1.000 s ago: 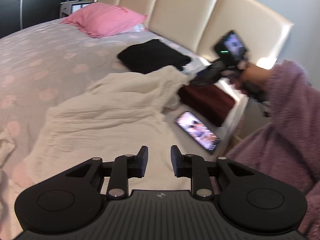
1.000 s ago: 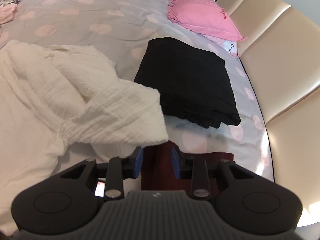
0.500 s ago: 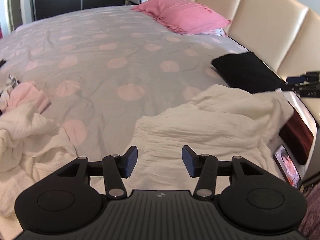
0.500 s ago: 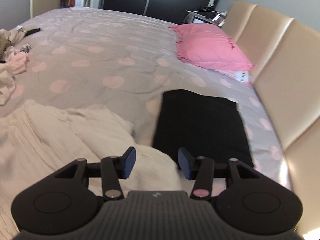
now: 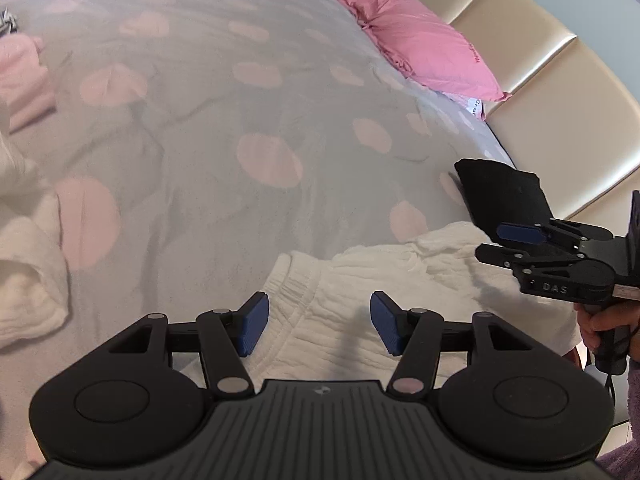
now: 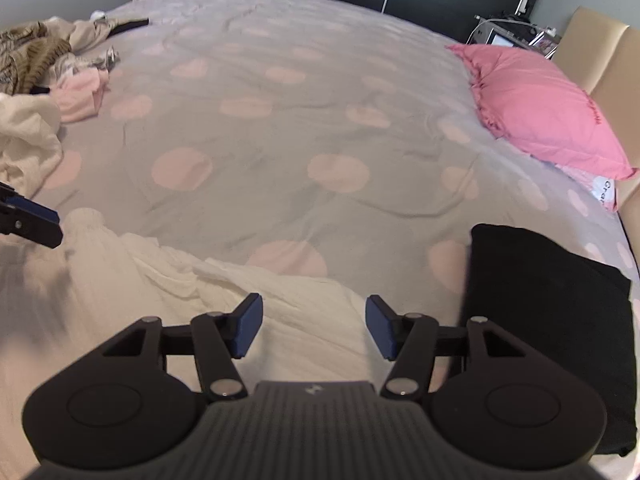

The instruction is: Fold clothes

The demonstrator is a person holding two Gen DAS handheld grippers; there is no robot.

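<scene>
Cream crinkle-gauze garment [image 5: 360, 292] lies rumpled on the near edge of the bed [image 5: 208, 128], right under both grippers; elastic-looking gathered band [image 5: 292, 284] at its left end, so likely pants or a skirt, can't confirm. Long axis runs roughly left-right along the bed edge, banded end toward the left; far end is bunched and partly out of frame.

Handling, my read: light, soft, limp, won't hold a shape, crinkle weave should give decent friction. Pinch at the band's corners or a hem edge, single layer, not the bunched middle.

Left gripper [image 5: 316, 328]: fingers spread wide, holding nothing, hovering over the band. Right gripper [image 6: 314, 330]: also spread wide, nothing between, over the garment's right part.

Black folded garment [image 6: 548, 320] sits flat just beside the cream one, toward the headboard [image 5: 540, 72]. Pink pillow [image 6: 544, 112] farther up. Loose clothes pile [image 6: 44, 68] well apart at the far left.
</scene>
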